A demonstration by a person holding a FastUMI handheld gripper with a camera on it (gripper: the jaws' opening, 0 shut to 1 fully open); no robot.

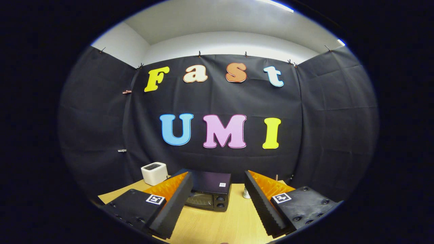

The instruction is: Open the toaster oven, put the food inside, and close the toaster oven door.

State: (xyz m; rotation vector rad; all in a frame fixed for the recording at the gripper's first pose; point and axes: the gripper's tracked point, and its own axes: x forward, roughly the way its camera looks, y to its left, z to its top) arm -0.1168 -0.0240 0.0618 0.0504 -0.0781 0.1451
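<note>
**Gripper spread wide above the bench, toaster oven beyond it**

Nearest to us, in the lower middle of the frame, we see the gripper [217, 203] with its two fingers set far apart and nothing between them. The left finger [171, 206] slants up from the lower left and the right finger [262, 206] from the lower right, each with a ridged inner face turned toward the gap. Neither finger touches anything; each hangs over the light wooden bench [217, 223], whose bare surface shows in the gap between them. Each finger's base carries a small square black-and-white marker.

Further on, just beyond the fingertips and a little left of the gap's centre, we find the toaster oven [208, 193], a dark box standing on the bench. Its long axis runs across the frame, left to right, and its front faces us, turned slightly toward the lower right. The glass door looks shut, flush with the front, and two round knobs sit one above the other at the front's right end. A small white sticker lies on its top near the right corner. The left finger hides the oven's left end.

Right of the oven, close beside the right finger's tip, stands a small pale object [246, 194], too small for us to identify. Up and to the left, behind the oven's left end, a white slot toaster [154, 173] stands near the bench's far edge, in front of the black cloth wall.
</note>
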